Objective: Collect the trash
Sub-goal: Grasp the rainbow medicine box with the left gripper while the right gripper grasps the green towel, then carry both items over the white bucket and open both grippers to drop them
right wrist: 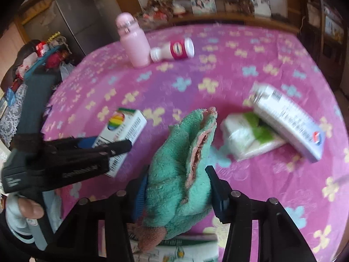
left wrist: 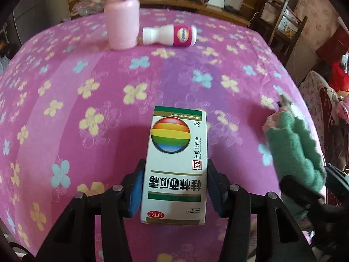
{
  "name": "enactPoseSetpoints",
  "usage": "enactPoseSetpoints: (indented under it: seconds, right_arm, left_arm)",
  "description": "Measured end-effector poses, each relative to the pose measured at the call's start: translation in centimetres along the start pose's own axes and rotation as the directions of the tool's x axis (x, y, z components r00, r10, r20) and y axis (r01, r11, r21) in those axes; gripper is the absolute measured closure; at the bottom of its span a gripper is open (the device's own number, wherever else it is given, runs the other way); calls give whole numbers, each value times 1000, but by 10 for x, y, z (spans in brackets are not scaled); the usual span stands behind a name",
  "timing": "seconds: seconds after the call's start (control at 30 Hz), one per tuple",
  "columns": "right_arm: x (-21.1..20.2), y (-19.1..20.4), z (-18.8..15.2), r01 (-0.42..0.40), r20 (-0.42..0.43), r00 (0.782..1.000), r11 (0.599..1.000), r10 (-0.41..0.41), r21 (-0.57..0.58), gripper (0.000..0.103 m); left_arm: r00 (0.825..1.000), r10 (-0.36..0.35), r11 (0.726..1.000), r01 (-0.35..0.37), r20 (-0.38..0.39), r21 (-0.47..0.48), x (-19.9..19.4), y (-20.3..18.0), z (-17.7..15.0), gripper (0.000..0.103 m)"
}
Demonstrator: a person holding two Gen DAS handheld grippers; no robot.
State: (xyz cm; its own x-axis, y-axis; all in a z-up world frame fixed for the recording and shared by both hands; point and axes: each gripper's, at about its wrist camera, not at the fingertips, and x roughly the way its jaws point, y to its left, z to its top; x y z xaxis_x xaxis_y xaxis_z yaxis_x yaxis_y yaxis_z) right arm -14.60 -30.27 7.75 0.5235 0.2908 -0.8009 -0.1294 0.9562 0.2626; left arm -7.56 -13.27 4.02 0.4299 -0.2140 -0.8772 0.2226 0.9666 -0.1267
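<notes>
My left gripper (left wrist: pixel 175 170) is shut on a white medicine box (left wrist: pixel 176 161) with a rainbow ball print, held just above the pink flowered tablecloth (left wrist: pixel 87 109). The box and left gripper also show in the right wrist view (right wrist: pixel 122 135). My right gripper (right wrist: pixel 176 174) is shut on a green and pink towel (right wrist: pixel 185 157), which also shows in the left wrist view (left wrist: pixel 292 144). A small white and magenta drink bottle (left wrist: pixel 170 35) lies on its side at the far side. A white toothpaste box (right wrist: pixel 288 122) lies on a tissue pack (right wrist: pixel 248 135) to the right.
A tall pink flask (left wrist: pixel 122 21) stands beside the lying bottle. Wooden furniture and shelves (left wrist: pixel 283 21) line the far wall. A grey fridge (right wrist: pixel 74 17) stands at the far left. A cluttered chair (left wrist: pixel 322 109) sits by the table's right edge.
</notes>
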Motion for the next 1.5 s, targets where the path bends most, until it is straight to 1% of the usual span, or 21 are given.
enactPoseSetpoints:
  seconds: [0.07,0.27,0.5,0.73,0.9,1.1,1.37,1.5]
  right_arm:
    - [-14,-4,2,-6,32,999,1000,6,11,50]
    - [-47,-22,2,15,88,996,999,-19,43,50]
    - [-77,-41,-10,64,123,990,996,-71,58,50]
    - [-99,-60,-23,85,150,984,992,-98,88,50]
    - [-114,-75,-30,97,169,979,988,-117,122,50]
    - [-134,-97,-41,132,184,970,979,-159,154,50]
    - [-163,-137,-64,181,192,955,956,-227,230,50]
    - [-178,-163,-79,212,187,945,937,-269,279,50]
  left_arm:
    - [1000,-4,1000,3,16,15,-8,-8,2,49]
    - [998,-13,997,8,59,72,-29,-37,3,49]
    - [994,-30,991,17,101,132,-46,-73,0,49]
    - [990,-41,982,15,133,187,-60,-102,-6,49]
    - [989,-60,975,29,136,221,-64,-124,-9,49]
    - [985,-99,961,58,140,271,-69,-161,-13,49]
    - [980,-155,932,104,123,348,-69,-218,-23,49]
    - [977,-184,913,129,108,388,-67,-250,-29,49]
